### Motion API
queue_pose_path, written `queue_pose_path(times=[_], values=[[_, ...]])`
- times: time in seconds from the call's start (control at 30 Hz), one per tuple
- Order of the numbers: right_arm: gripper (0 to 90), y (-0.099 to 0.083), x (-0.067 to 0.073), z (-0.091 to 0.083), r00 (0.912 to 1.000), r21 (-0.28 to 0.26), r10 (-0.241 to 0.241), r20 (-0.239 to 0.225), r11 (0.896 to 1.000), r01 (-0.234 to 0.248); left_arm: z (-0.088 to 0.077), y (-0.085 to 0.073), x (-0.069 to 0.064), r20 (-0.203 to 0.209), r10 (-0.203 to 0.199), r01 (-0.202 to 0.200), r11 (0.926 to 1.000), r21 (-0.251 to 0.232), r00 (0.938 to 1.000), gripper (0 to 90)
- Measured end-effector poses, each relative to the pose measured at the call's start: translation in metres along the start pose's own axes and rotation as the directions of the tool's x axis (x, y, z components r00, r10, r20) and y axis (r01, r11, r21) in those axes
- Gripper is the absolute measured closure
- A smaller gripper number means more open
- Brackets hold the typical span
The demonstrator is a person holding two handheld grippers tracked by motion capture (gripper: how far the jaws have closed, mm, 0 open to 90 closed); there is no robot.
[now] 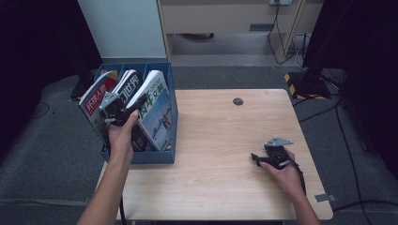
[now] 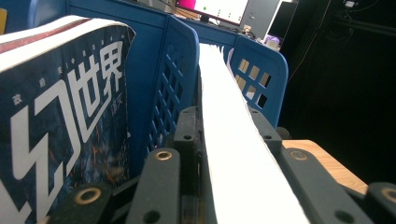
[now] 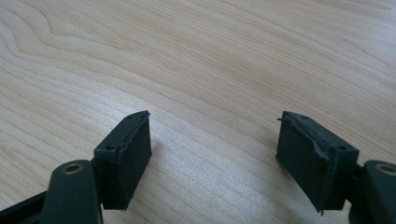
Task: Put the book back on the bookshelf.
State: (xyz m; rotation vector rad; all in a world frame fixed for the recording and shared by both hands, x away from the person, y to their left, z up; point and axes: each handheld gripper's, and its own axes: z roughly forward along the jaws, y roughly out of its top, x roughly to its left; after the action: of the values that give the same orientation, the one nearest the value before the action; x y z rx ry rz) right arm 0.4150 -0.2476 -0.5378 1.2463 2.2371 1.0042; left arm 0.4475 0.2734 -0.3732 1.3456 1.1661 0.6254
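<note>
Standing on edge in the right-hand slot of the blue plastic file rack point(image 1: 162, 157), the thick white-edged magazine with a pale blue cover point(image 2: 233, 140) leans left, long axis running up and away between the jaws. Left gripper point(image 1: 123, 111) pinches its top edge from above, forearm stretched forward. Right gripper point(image 3: 212, 158) rests spread on the light wooden table point(image 3: 196, 56), well apart.

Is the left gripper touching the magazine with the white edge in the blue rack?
Touching. In the left gripper view, the left gripper has its fingers against both sides of the magazine.
</note>
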Motion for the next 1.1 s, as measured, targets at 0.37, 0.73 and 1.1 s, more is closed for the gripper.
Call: queue_pose_path(times=[0.37,0.73,1.1], values=[[26.0,0.0000,0.0000,0.0000,1.0000,0.000,0.000,0.000,1.000,0.000,0.0005,-0.0020,-0.0040,-0.008,0.035,-0.035,0.9989,0.030,0.9994,62.8],[25.7,0.0000,-0.0001,0.0001,1.0000,0.000,0.000,0.001,1.000,0.000,-0.0006,-0.0038,-0.0030,-0.017,0.038,-0.038,0.9986,0.038,0.9991,50.2],[25.6,0.0000,-0.0001,0.0001,1.0000,0.001,0.001,0.001,1.000,-0.001,-0.0029,-0.0065,-0.0028,0.011,0.041,-0.041,0.9963,0.076,0.9991,34.0]])
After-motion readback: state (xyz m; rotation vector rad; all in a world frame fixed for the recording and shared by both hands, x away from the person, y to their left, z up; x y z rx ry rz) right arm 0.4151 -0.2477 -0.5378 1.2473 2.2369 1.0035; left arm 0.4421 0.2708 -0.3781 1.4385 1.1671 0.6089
